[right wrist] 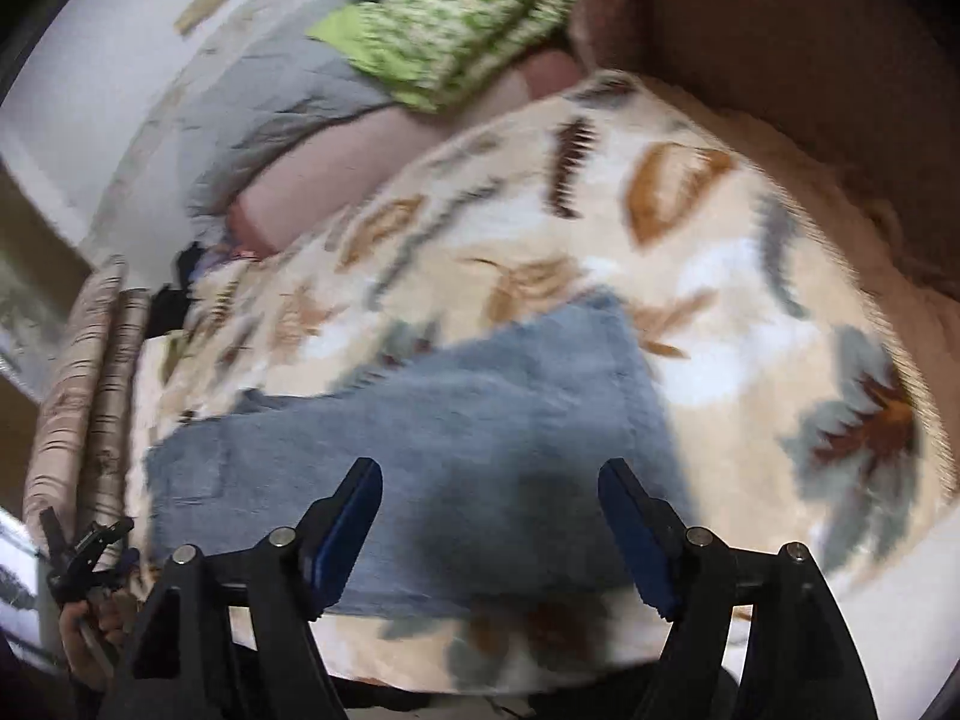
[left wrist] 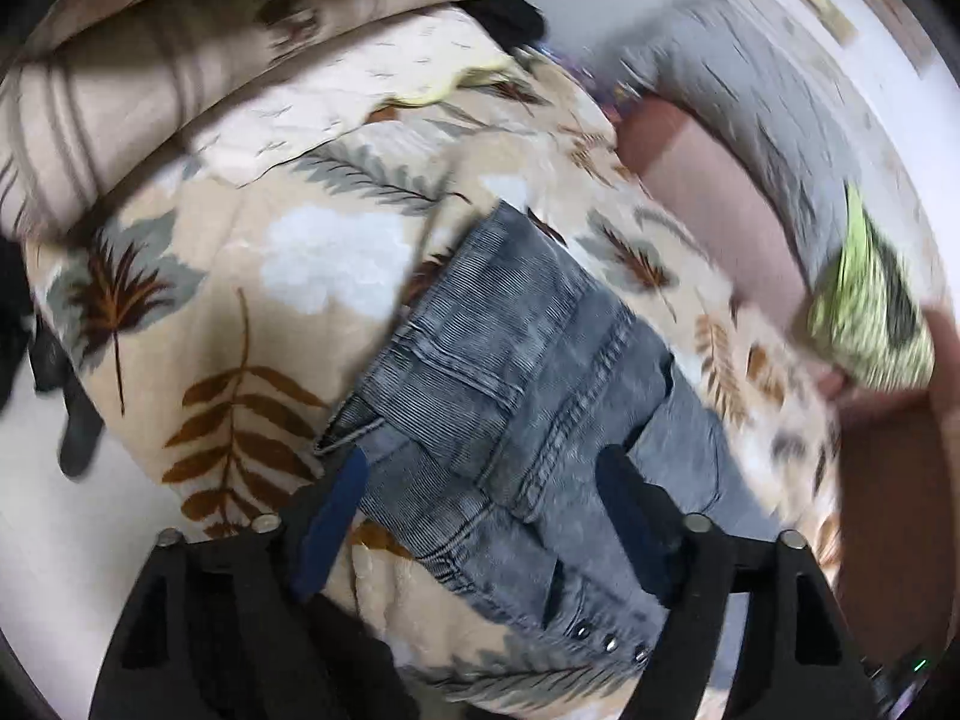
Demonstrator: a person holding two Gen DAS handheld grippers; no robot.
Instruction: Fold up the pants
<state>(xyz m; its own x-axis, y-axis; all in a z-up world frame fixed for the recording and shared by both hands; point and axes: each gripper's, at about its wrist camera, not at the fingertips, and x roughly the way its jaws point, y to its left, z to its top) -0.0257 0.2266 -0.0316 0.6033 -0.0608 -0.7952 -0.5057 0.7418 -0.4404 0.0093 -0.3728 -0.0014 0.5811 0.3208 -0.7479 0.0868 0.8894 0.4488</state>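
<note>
Grey-blue denim pants (left wrist: 510,384) lie folded on a cream blanket with a leaf print (left wrist: 240,276). In the left wrist view the waistband with metal studs (left wrist: 609,643) is near the camera. My left gripper (left wrist: 483,474) is open and empty just above the pants, its blue pads on either side of the cloth. In the right wrist view the pants (right wrist: 456,420) look blurred and lie flat on the blanket (right wrist: 720,276). My right gripper (right wrist: 489,483) is open and empty above their near edge.
Striped beige pillows (left wrist: 150,78) are stacked at the far left. A pink bolster (left wrist: 708,204), a grey cloth (left wrist: 738,90) and a green patterned cloth (left wrist: 864,306) lie to the right. The other hand-held gripper (right wrist: 84,552) shows at the right view's lower left.
</note>
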